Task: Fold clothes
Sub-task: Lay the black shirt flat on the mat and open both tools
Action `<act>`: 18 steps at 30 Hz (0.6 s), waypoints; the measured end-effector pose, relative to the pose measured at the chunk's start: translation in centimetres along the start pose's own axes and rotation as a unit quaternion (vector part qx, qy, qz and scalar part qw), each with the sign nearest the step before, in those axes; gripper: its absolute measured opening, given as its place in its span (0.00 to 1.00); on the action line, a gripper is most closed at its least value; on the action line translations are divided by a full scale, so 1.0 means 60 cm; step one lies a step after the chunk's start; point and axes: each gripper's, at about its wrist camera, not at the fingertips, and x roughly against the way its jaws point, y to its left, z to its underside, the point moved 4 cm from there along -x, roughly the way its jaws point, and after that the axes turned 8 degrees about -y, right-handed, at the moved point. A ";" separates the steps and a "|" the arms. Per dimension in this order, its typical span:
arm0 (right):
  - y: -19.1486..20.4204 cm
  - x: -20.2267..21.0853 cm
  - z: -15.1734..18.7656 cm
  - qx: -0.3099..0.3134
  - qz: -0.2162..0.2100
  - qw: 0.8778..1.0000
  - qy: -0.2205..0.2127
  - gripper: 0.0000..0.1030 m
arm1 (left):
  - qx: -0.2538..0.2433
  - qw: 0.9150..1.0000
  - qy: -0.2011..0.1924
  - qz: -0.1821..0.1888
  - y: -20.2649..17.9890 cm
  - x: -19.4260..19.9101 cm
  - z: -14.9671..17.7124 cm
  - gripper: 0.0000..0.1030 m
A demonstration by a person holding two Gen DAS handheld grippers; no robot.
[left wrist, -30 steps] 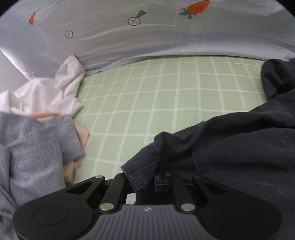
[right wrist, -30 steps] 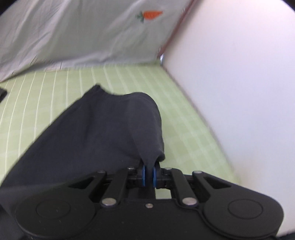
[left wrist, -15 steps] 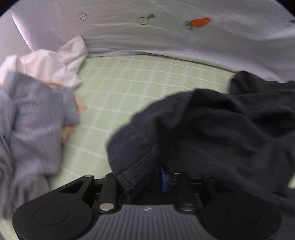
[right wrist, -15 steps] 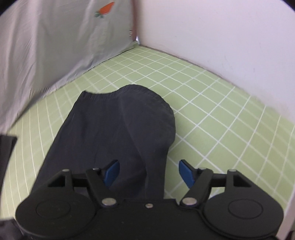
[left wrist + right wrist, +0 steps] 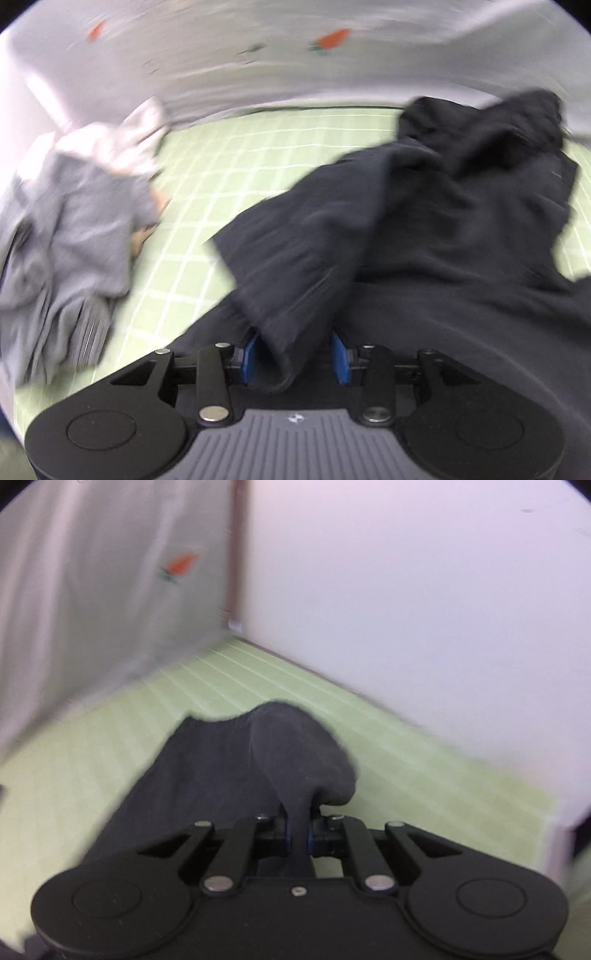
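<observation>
Right gripper (image 5: 299, 834) re-clamped dark garment (image 5: 236, 768); left gripper (image 5: 295, 356) now open.

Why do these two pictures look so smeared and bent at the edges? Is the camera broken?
Nothing looks broken. In the left wrist view, motion blur smears the grey clothes and carrot-print sheet, while the left gripper looks sharp. In the right wrist view, the green checked cover loses its grid lines to blur. Both views show fisheye curving and dark rounded corners; lighting is soft, without glare.
</observation>
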 end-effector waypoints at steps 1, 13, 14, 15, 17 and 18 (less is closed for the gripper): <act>-0.005 -0.010 0.015 0.021 0.007 0.999 0.023 0.10 | 0.010 1.000 0.004 0.004 0.004 0.001 0.003 0.41; 0.026 -0.033 -0.005 0.032 -0.010 0.999 0.013 0.70 | -0.008 0.999 0.030 0.039 -0.076 0.018 0.029 0.56; 0.039 -0.039 -0.010 0.035 -0.020 0.999 0.008 0.70 | -0.011 0.999 0.031 0.036 -0.082 0.021 0.030 0.57; 0.053 -0.045 -0.017 0.046 -0.023 0.999 0.003 0.70 | -0.013 0.999 0.031 0.033 -0.084 0.023 0.029 0.57; 0.077 -0.052 -0.031 0.069 -0.023 0.997 -0.012 0.70 | -0.012 0.999 0.033 0.024 -0.078 0.026 0.027 0.57; 0.084 -0.054 -0.040 0.079 -0.015 0.997 -0.023 0.70 | -0.007 0.999 0.035 0.013 -0.070 0.027 0.026 0.57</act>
